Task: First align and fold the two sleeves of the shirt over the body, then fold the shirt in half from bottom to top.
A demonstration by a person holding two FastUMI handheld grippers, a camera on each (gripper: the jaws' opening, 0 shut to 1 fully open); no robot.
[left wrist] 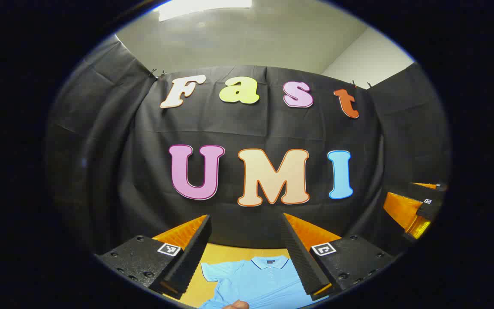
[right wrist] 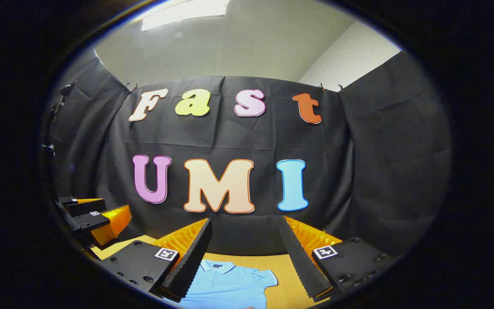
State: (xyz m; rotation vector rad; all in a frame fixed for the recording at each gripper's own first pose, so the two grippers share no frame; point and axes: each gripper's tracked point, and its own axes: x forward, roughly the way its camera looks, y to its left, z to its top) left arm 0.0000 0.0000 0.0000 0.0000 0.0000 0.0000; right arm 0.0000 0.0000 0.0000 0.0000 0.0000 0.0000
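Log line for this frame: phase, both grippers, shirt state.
phase: pre-grasp | left gripper: open, raised above shirt | right gripper: open, raised | shirt: flat on table, sleeves unfolded

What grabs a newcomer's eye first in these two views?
The light blue polo shirt lying flat, collar away from the cameras, on the wooden table, seen low between each tool's spread fingers. Both tools are open and hold nothing: the left tool and the right tool hang above the shirt.
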